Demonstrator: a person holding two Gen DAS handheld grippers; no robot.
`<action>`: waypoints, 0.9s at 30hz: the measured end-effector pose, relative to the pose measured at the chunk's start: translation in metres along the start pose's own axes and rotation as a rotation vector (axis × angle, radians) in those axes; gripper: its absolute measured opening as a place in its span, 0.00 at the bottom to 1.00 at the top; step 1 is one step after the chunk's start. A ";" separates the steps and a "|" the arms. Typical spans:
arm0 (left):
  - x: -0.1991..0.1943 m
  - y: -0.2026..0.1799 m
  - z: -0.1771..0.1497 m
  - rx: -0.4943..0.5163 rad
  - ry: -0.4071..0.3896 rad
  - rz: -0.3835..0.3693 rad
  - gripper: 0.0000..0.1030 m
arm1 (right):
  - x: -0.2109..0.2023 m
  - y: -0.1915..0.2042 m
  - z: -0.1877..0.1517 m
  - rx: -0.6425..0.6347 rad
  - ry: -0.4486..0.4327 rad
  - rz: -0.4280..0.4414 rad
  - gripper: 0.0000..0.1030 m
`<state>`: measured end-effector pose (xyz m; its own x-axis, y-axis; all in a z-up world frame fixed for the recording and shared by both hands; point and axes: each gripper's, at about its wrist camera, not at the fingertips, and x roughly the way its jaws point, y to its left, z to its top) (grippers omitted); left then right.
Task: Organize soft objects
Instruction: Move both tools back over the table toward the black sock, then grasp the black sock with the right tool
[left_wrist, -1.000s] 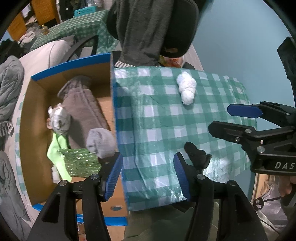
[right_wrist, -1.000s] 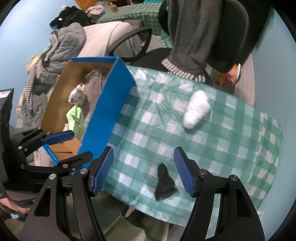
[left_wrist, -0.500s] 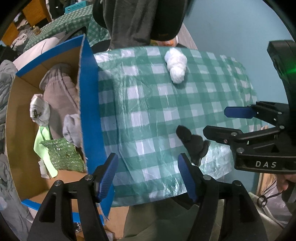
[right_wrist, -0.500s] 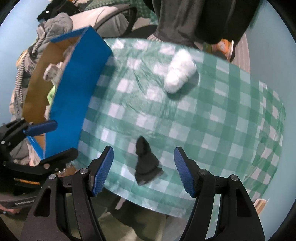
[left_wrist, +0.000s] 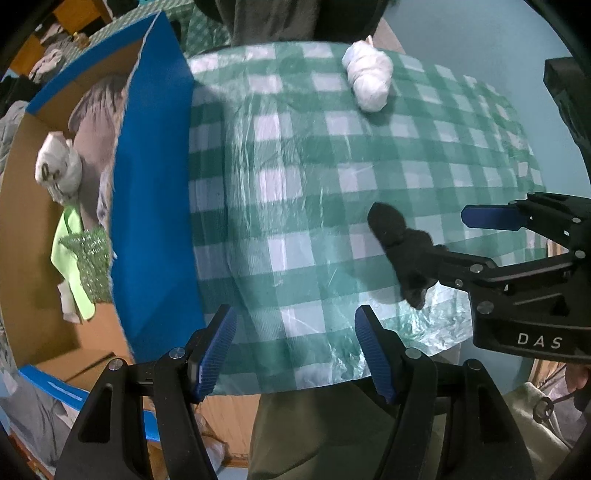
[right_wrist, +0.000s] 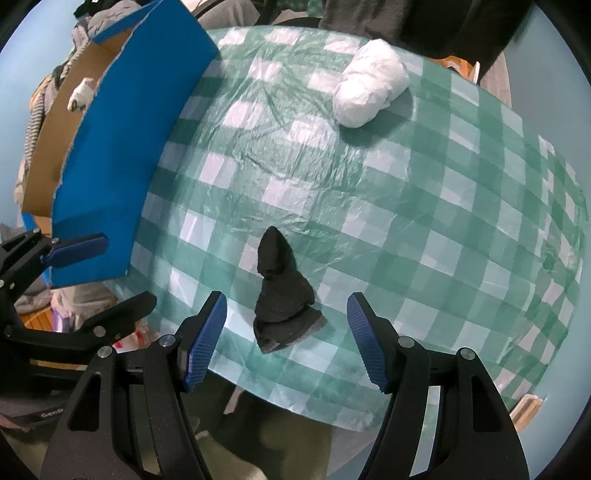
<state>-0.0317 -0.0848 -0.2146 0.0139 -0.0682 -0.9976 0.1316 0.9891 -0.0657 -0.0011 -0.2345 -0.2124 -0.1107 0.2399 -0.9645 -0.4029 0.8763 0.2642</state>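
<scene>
A black sock (right_wrist: 282, 295) lies on the green checked tablecloth (right_wrist: 424, 206) near the front edge; it also shows in the left wrist view (left_wrist: 400, 251). My right gripper (right_wrist: 286, 339) is open, its jaws on either side of the sock's near end, not touching it. A white rolled bundle (right_wrist: 369, 92) lies at the far side of the table, also in the left wrist view (left_wrist: 369, 81). My left gripper (left_wrist: 295, 349) is open and empty over the table's front edge. A blue cardboard box (left_wrist: 151, 192) at the left holds several soft items.
The box stands against the table's left side; its blue wall (right_wrist: 122, 147) rises above the tabletop. A person in dark grey clothing (left_wrist: 288, 18) is behind the table. Piled clothes (right_wrist: 40, 110) lie beyond the box. A pale blue wall is at the right.
Both grippers have moved forward and lower toward the table. The black sock now sits between the right gripper's jaws. The left gripper has shifted right, away from the box.
</scene>
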 end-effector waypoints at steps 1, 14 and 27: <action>0.003 0.000 -0.001 -0.003 0.005 0.004 0.66 | 0.003 0.000 0.000 -0.004 0.004 -0.001 0.67; 0.010 -0.010 -0.004 0.008 -0.004 0.058 0.70 | 0.038 -0.002 -0.002 -0.023 0.052 -0.018 0.66; 0.017 -0.024 0.007 0.042 -0.012 0.061 0.70 | 0.032 -0.011 -0.008 -0.009 0.034 0.009 0.38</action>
<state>-0.0273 -0.1104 -0.2294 0.0349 -0.0101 -0.9993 0.1716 0.9852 -0.0040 -0.0078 -0.2402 -0.2461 -0.1449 0.2335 -0.9615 -0.4101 0.8702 0.2731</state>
